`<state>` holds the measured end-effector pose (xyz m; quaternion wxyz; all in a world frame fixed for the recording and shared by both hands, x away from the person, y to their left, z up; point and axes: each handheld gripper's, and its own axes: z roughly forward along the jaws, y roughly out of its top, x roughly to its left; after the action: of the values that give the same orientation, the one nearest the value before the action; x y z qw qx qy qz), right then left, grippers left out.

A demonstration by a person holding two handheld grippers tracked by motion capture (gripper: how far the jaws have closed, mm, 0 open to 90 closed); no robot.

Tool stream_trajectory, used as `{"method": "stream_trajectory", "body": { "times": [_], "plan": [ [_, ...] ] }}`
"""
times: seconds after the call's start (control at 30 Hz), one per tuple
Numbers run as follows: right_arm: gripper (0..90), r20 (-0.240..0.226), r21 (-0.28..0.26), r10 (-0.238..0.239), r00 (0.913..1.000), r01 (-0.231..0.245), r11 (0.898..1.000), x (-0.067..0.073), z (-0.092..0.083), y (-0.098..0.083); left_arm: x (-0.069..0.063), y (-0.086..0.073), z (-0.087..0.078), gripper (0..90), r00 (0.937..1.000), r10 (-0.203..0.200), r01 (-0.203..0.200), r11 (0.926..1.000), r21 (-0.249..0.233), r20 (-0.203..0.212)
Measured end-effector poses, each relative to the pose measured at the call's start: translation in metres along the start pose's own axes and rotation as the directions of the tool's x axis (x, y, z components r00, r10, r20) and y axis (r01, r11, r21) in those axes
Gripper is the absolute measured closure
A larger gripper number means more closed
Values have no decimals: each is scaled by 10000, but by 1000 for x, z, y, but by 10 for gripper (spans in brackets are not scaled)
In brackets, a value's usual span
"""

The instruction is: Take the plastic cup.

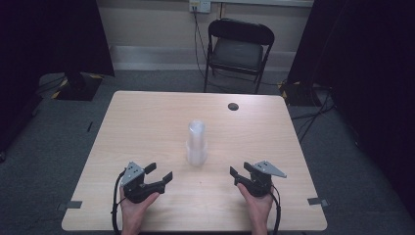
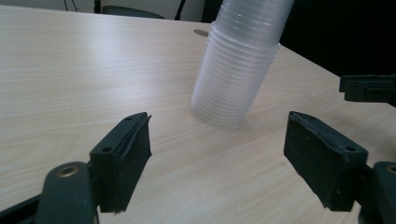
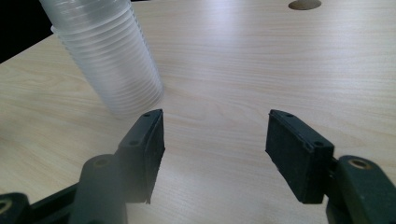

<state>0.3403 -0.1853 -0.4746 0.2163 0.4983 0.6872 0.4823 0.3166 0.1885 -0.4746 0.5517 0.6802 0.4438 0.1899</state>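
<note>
A stack of clear plastic cups [image 1: 196, 142] stands upside down near the middle of the wooden table [image 1: 147, 122]. My left gripper [image 1: 160, 173] rests near the front edge, left of the stack, jaws open and empty. My right gripper [image 1: 239, 174] rests to the stack's right, also open with nothing between its jaws. In the left gripper view the cup stack [image 2: 238, 65] rises ahead between the jaws [image 2: 217, 161], with the other gripper's tip at the right edge. In the right gripper view the stack [image 3: 105, 51] stands at the upper left, beyond the gripper [image 3: 215, 151].
A round cable hole [image 1: 233, 106] lies in the table's far right part. A black folding chair [image 1: 238, 51] stands behind the table. Dark curtains hang at both sides. Tape marks [image 1: 318, 201] stick at the front corners.
</note>
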Motion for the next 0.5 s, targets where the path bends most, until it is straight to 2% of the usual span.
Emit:
{"method": "stream_trajectory", "body": {
  "times": [0.13, 0.2, 0.3, 0.4, 0.5],
  "plan": [
    [378, 109, 16, -222, 9997, 222, 9998, 4, -2, -1, -2, 3, 2, 225, 9999, 132, -132, 9999, 91, -47],
    [393, 159, 17, -324, 9993, 324, 9995, 6, -4, -2, -2, 5, 3, 225, 9998, 167, -168, 9998, 67, 83],
    [395, -3, -42, -313, 9995, 313, 9995, 7, -7, -2, -2, 8, 5, 259, 9997, -37, 34, 9999, 101, 222],
    [394, -48, -25, -398, 9992, 398, 9992, 11, -8, -1, -3, 12, 7, 253, 9998, -111, 109, 9999, 123, 191],
    [391, -215, 15, -400, 9990, 400, 9992, 13, -7, -1, -4, 17, 10, 242, 9994, -47, 40, 9997, 222, 332]
  ]
}}
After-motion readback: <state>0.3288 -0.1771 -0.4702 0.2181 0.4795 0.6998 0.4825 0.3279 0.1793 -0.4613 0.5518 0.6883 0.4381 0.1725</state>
